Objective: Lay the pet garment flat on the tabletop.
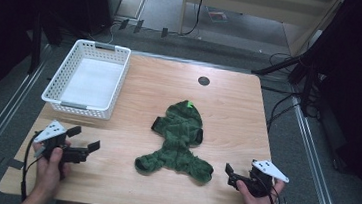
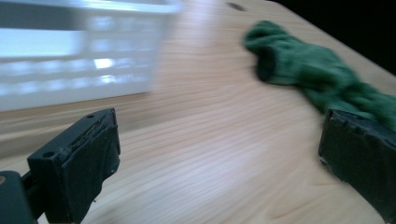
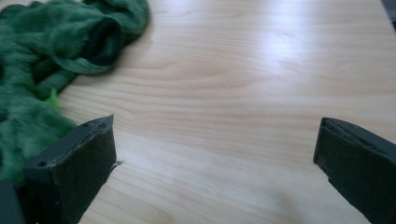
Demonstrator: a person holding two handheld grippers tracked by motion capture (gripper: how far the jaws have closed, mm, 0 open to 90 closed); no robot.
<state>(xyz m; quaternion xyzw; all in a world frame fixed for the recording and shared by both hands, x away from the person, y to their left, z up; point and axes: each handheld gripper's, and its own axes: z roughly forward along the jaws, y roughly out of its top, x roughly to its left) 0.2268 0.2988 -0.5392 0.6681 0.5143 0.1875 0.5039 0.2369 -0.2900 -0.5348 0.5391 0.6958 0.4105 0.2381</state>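
- High view first: I see the green garment (image 1: 179,141) lying spread flat near the middle of the wooden table (image 1: 228,111), hood end pointing away from me, the two legs toward me.
- My left gripper (image 1: 84,142) sits well to the garment's left with its jaws wide apart, nothing between them; my right gripper (image 1: 229,176) sits just off the garment's right leg, jaws also wide apart and empty.
- I judge the cloth laid out and let go; any folding or moving it into the white basket (image 1: 89,79) is not yet done. The basket holds no garment.
- Room: bare wood lies between garment and basket, and on the right side. The near table edge is close under both hands; the basket stands at the far left corner.
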